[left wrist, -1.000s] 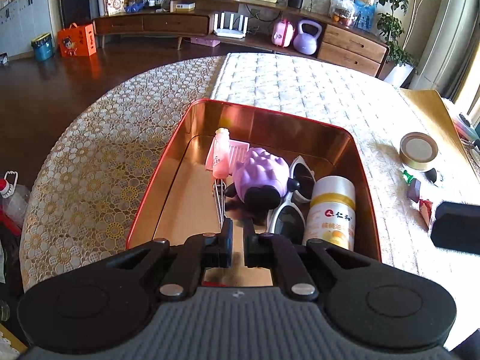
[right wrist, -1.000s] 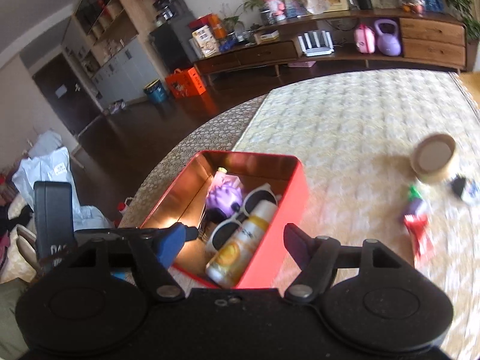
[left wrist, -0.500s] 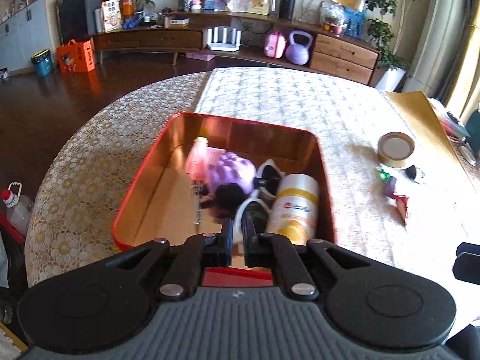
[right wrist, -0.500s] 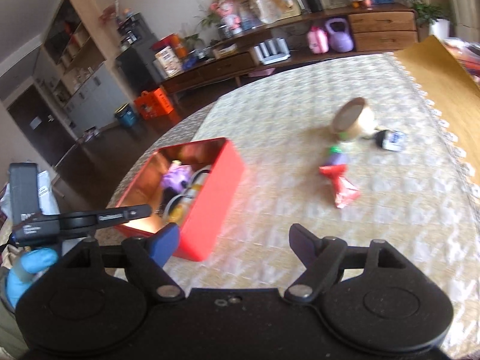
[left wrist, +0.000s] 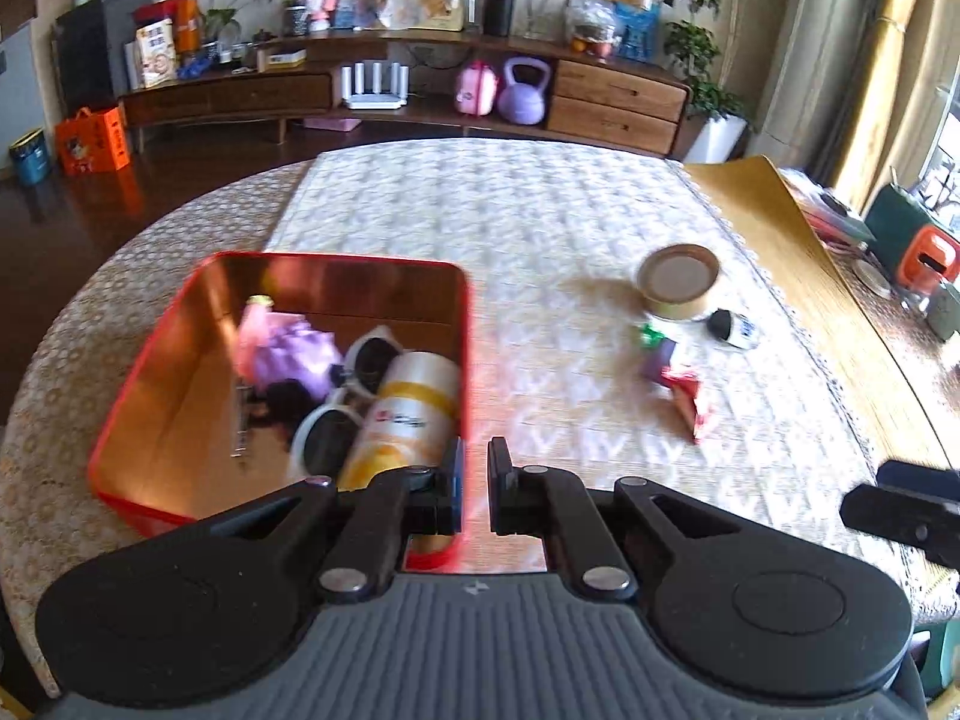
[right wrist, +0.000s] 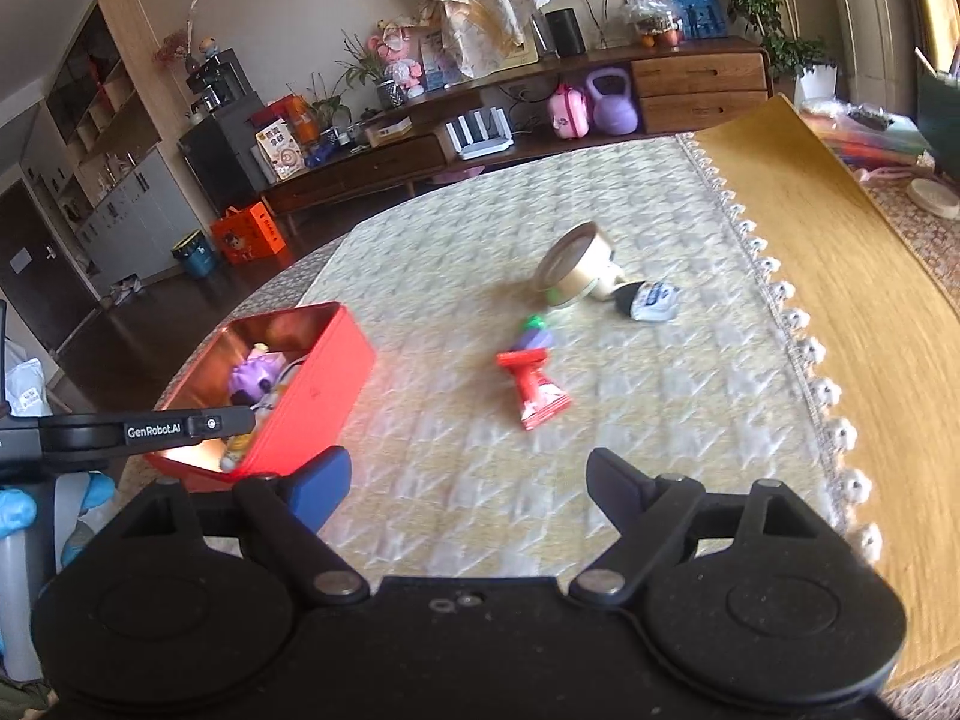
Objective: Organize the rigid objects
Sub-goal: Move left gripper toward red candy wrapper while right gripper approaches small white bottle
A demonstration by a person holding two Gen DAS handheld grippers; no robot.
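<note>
A red tin box [left wrist: 465,324] on the lace cloth holds a purple toy [left wrist: 294,348], white sunglasses [left wrist: 336,420], a white and yellow bottle [left wrist: 408,414], a pink bottle and a thin metal tool. My left gripper [left wrist: 474,489] is shut on nothing, over the box's near right corner. My right gripper [right wrist: 468,480] hovers over bare cloth right of the red tin box [right wrist: 324,372]; its jaws are opening with nothing between them. Ahead of it lie a red packet [right wrist: 534,387], a green and purple piece [right wrist: 537,330], a tape roll [right wrist: 573,267] and a black and white object [right wrist: 648,300].
A yellow mat [right wrist: 840,276] covers the table to the right, past the cloth's lace edge. The left gripper's arm [right wrist: 150,426] and a blue-gloved hand [right wrist: 18,510] show at the left of the right wrist view. A sideboard [left wrist: 612,102] stands across the room.
The right gripper has swung right, away from the box and toward the loose items, and its jaws have widened. The left gripper has shifted right, from over the box's middle to its right corner.
</note>
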